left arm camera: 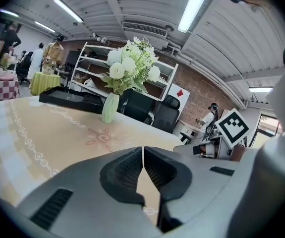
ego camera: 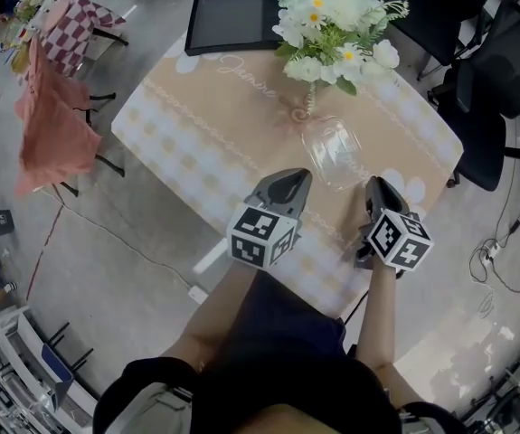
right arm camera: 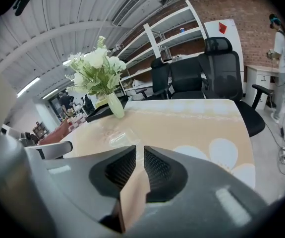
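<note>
My two grippers hover over the near edge of a table with a beige patterned cloth [ego camera: 232, 116]. The left gripper [ego camera: 297, 177] [left arm camera: 142, 150] has its jaws touching and holds nothing. The right gripper [ego camera: 374, 183] [right arm camera: 140, 150] shows only a thin slit between its jaws, and nothing is in it. A clear glass bowl [ego camera: 332, 152] [right arm camera: 113, 137] lies on the cloth just beyond both tips, between them. Behind it stands a pale green vase [left arm camera: 110, 108] [right arm camera: 115, 106] of white flowers [ego camera: 332, 21]. Neither gripper touches the glass.
A black tray [ego camera: 232, 16] [left arm camera: 68, 98] sits at the table's far end. Black office chairs [ego camera: 495, 70] [right arm camera: 216, 66] stand on the right side. A pink cloth [ego camera: 52, 125] hangs over a stand to the left, near a checkered table [ego camera: 74, 25]. White shelves [left arm camera: 90, 66] and people stand far off.
</note>
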